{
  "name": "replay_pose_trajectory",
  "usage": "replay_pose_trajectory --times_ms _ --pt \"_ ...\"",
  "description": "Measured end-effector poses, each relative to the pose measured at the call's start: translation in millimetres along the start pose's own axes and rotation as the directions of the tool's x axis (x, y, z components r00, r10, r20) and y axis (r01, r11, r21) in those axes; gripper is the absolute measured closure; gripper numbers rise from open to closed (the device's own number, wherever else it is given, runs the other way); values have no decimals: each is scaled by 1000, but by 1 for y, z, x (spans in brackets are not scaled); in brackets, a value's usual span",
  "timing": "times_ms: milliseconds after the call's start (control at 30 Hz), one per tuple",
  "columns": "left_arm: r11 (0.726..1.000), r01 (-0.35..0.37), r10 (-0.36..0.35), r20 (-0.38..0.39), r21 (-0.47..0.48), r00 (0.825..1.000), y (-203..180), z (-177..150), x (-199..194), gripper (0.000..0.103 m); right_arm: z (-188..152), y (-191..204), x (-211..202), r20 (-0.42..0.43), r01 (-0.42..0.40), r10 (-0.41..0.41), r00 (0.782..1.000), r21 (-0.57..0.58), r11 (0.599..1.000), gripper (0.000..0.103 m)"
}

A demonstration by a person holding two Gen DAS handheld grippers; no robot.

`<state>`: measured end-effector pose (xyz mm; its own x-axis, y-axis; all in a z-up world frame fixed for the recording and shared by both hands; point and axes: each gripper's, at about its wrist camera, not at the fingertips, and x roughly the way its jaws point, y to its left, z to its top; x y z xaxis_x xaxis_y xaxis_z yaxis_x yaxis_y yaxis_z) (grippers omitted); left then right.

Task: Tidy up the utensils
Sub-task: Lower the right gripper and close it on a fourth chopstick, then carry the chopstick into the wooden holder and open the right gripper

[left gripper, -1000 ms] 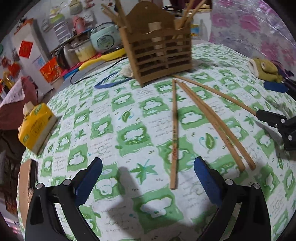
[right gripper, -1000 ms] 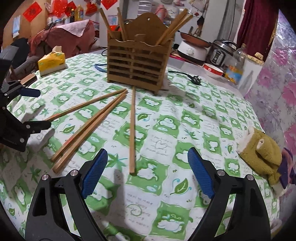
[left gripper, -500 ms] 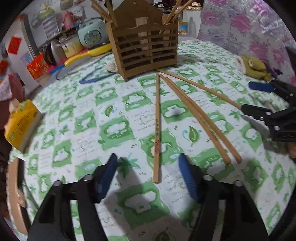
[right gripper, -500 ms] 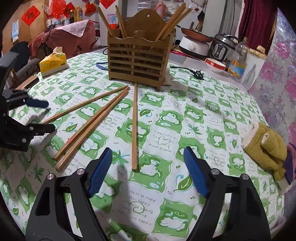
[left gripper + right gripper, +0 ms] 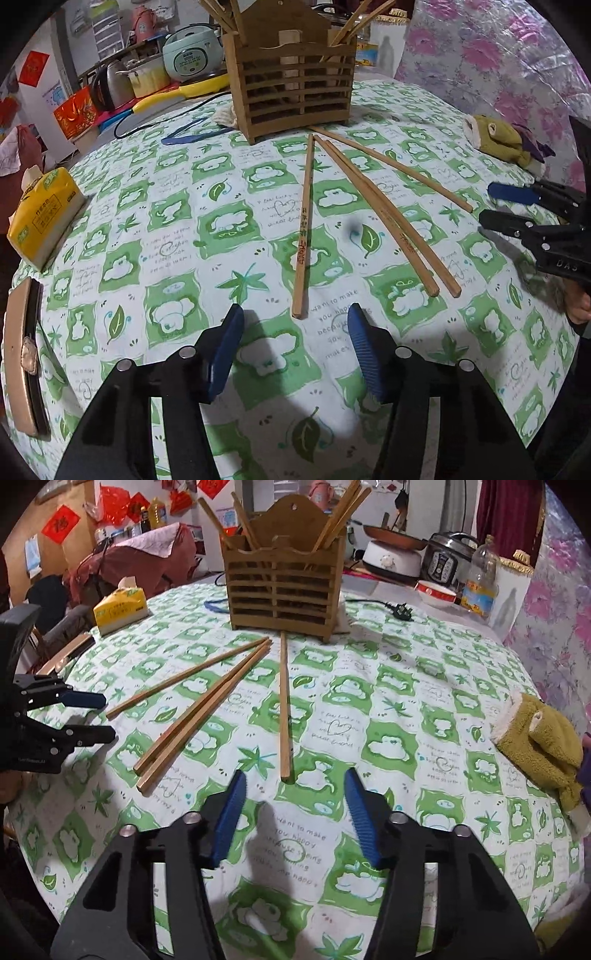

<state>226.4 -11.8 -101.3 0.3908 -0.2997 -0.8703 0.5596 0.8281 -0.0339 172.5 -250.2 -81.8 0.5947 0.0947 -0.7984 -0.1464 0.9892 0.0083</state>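
Four loose wooden chopsticks lie on the counter (image 5: 177,221), fanned out from the foot of the slatted wooden chopstick holder (image 5: 291,88), which already has several sticks standing in it.

In the left wrist view, the lone chopstick (image 5: 303,229) lies almost straight ahead of the left claw (image 5: 295,354). Its long axis runs away from the claw toward the holder, and its near end stops just beyond the fingertips and roughly midway between them. The close pair of chopsticks (image 5: 384,218) and the fourth chopstick (image 5: 391,170) slant off toward the right claw (image 5: 491,206).

The right wrist view shows a similar layout: a single chopstick (image 5: 283,709) points away from the right claw (image 5: 293,812) toward the holder (image 5: 284,579), with its near end just ahead of the gap. It looks like the same stick seen from the other side, though the fisheye makes that hard to confirm. The left claw (image 5: 107,716) sits off beside the outermost stick.

Both claws are about half open with their jaws closing, and nothing is between the pads of either one. As I read it, either claw only needs to go forward and down along the stick's own line. The pads would then straddle the near end across its width.
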Motion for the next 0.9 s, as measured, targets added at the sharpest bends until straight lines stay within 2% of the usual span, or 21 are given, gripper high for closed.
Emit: replay_pose_trajectory --times_ms 100,300,367,433,500,700,767,900 --pt "1000 -7 7 3 4 1000 -2 1 1 47 0 1 6 -31 -1 1 1000 -4 1000 68" --pt "1000 5 -5 8 6 1000 -3 5 3 53 3 3 13 -55 -2 1 998 -13 1000 75" --pt "1000 11 -11 9 6 1000 -3 6 3 58 5 3 17 -62 -1 1 998 -4 1000 80" --pt "1000 16 -17 12 12 1000 -4 6 3 62 7 1 21 -68 -14 14 998 6 1000 91" --pt "1000 24 -24 15 20 1000 -5 5 2 67 8 1 21 -69 -28 28 997 9 1000 96" --pt "999 44 -44 17 8 999 -3 6 2 76 8 0 21 -66 -38 39 997 19 999 96" --pt "999 51 -51 17 -2 999 -1 6 2 83 8 -1 20 -65 -40 41 997 24 999 96" --pt "997 70 -70 18 -30 997 5 7 2 87 8 -2 22 -68 -44 46 997 30 999 96"
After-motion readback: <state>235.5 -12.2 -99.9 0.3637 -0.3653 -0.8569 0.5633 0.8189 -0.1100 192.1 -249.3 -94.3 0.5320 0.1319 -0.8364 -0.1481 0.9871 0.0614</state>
